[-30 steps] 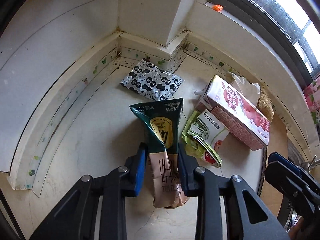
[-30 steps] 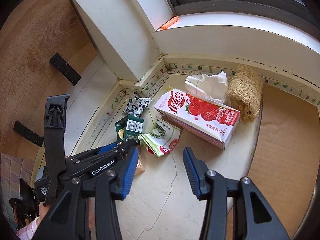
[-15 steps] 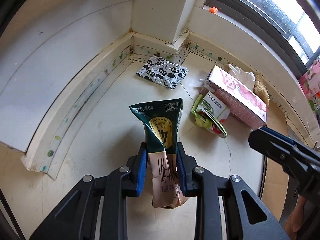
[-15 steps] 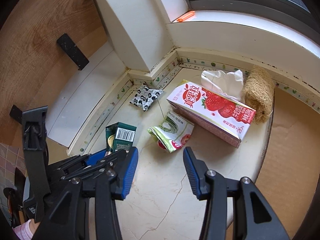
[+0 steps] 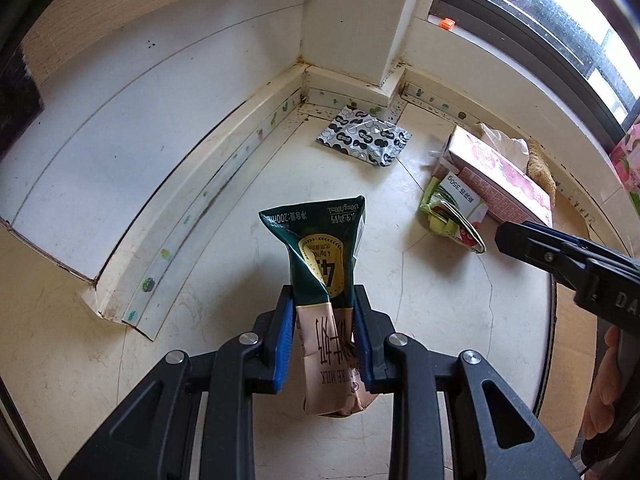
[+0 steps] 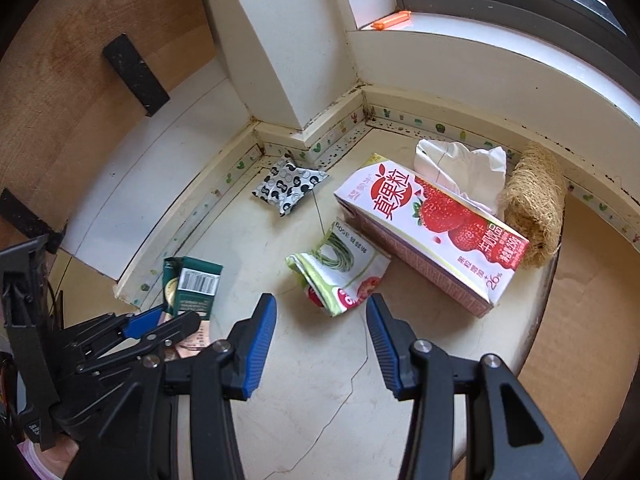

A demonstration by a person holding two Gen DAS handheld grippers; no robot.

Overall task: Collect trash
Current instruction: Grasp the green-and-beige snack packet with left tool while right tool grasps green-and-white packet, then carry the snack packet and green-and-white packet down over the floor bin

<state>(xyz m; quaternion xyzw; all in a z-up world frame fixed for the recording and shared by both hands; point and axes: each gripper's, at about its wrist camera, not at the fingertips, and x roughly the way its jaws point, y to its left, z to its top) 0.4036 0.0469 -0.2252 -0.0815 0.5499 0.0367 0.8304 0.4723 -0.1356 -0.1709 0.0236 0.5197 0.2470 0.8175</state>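
The left tool (image 5: pixel 323 340) is pinching the light, soft milk pouch (image 5: pixel 320 264) at its lower half; the right tool (image 6: pixel 320 344) is hanging spread above the crumpled green wrapper (image 6: pixel 340 268).

Green-tan milk pouch (image 5: pixel 322 268), black-white spotted wrapper (image 5: pixel 366 138), perhaps foil

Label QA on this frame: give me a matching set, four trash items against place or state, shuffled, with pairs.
Items:
1. green milk pouch
2. strawberry carton
3. black-and-white wrapper
4. green-and-white packet

Places or states:
A. near the wall corner
B. just ahead of the open right gripper
C. clamped in the left gripper
D. lying in front of the white tissue

Pairs: 1-C, 2-D, 3-A, 4-B
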